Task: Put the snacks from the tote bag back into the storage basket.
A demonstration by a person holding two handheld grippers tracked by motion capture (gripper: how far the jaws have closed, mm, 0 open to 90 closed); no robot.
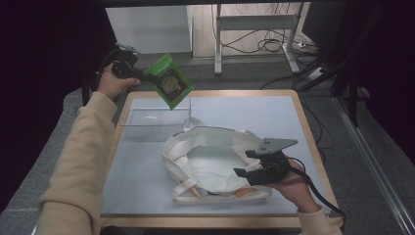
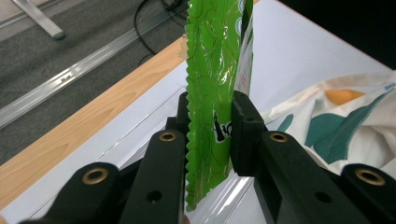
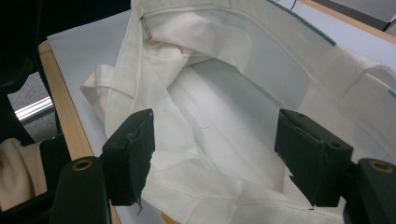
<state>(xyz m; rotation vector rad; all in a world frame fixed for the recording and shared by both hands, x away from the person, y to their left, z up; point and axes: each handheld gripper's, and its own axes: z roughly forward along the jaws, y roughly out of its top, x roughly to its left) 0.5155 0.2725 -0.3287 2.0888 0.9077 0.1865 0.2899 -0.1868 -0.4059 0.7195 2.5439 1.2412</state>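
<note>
Green packet (image 2: 215, 93) pinched in left tongs (image 2: 210, 126), above clear tray (image 1: 147, 120)

Green snack packet (image 1: 169, 81) aloft, white tote (image 1: 210, 161) open

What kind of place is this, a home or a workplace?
Probably a lab or office workspace: grey carpet floor, loose cables beside a metal desk frame, and a wooden-edged work table.
</note>
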